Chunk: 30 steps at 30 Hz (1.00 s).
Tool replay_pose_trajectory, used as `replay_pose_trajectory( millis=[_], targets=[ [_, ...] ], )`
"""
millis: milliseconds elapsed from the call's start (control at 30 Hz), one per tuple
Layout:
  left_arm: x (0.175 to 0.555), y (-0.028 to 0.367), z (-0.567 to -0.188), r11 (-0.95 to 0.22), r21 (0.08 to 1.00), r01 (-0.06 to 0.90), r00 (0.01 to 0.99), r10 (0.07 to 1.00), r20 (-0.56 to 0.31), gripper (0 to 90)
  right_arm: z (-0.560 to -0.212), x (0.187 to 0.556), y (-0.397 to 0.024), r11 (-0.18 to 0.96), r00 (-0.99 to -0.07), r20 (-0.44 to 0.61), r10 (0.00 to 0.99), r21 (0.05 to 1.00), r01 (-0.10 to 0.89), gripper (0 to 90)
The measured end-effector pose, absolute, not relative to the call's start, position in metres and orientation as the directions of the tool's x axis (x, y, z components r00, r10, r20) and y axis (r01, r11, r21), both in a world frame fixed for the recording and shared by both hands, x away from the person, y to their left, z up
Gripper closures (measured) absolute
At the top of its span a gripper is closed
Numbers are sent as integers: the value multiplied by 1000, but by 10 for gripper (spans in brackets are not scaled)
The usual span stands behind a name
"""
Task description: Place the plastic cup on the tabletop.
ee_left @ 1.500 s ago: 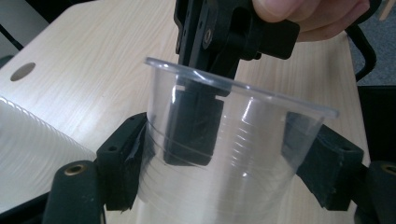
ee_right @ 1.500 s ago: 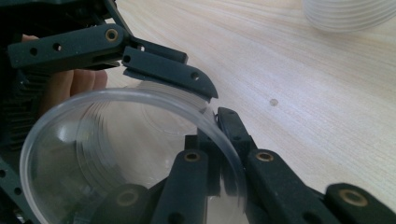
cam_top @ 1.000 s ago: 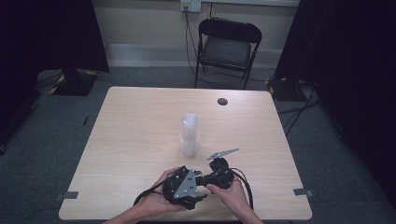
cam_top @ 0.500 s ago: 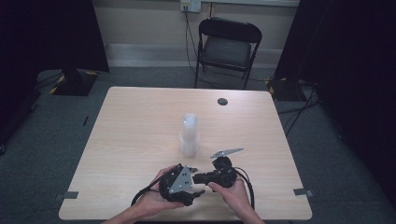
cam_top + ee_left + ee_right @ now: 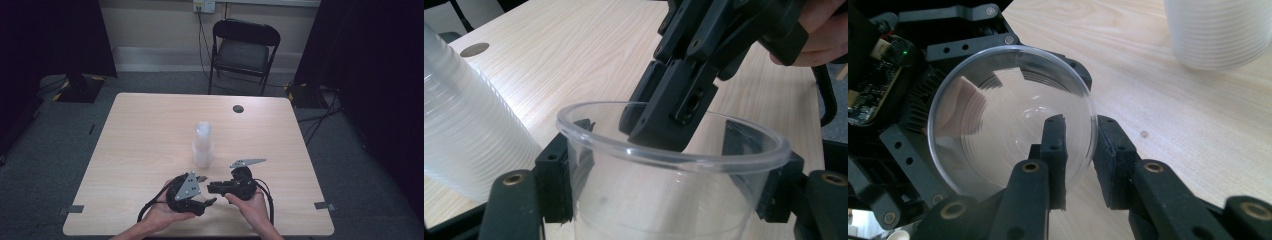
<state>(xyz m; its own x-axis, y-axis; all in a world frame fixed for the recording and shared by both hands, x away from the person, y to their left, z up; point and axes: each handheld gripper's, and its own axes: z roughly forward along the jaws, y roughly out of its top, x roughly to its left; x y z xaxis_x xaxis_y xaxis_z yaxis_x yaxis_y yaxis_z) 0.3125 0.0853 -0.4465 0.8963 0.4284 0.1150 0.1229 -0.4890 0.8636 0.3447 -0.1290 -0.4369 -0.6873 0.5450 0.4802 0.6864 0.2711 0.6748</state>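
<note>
A clear plastic cup [image 5: 674,200] sits crosswise between my left gripper's [image 5: 669,175] two jaws, which are shut on its sides. My right gripper [image 5: 1080,125] faces the cup's [image 5: 998,125] open mouth and is shut on its wall, one jaw inside and one outside the rim. From the left gripper view the right gripper [image 5: 664,125] reaches down into the cup. In the high view both hands hold the left gripper [image 5: 202,201] and right gripper [image 5: 211,186] tip to tip near the table's front edge. A tall stack of clear cups [image 5: 202,145] stands just behind them.
The stack of cups [image 5: 469,135] is close on the left in the left gripper view, and the stack [image 5: 1218,30] sits at the top right in the right gripper view. The wooden table [image 5: 135,145] has a dark round grommet [image 5: 238,108] at the back. A black folding chair [image 5: 242,50] stands beyond.
The left gripper has shifted slightly left and turned a little. The right gripper has hardly moved. The stack of cups has stayed in place.
</note>
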Motion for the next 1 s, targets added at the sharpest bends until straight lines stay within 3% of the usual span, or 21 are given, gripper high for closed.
replay_pose_trajectory(
  millis=[333,1000],
  targets=[
    [320,94,-450,-452,876,169,875,478,78,292,-431,345,-136,217,-696,467,546,724,655,692],
    [331,103,-449,-352,901,254,842,538,-27,295,-427,348,-147,168,-707,455,541,765,621,673]
  ],
)
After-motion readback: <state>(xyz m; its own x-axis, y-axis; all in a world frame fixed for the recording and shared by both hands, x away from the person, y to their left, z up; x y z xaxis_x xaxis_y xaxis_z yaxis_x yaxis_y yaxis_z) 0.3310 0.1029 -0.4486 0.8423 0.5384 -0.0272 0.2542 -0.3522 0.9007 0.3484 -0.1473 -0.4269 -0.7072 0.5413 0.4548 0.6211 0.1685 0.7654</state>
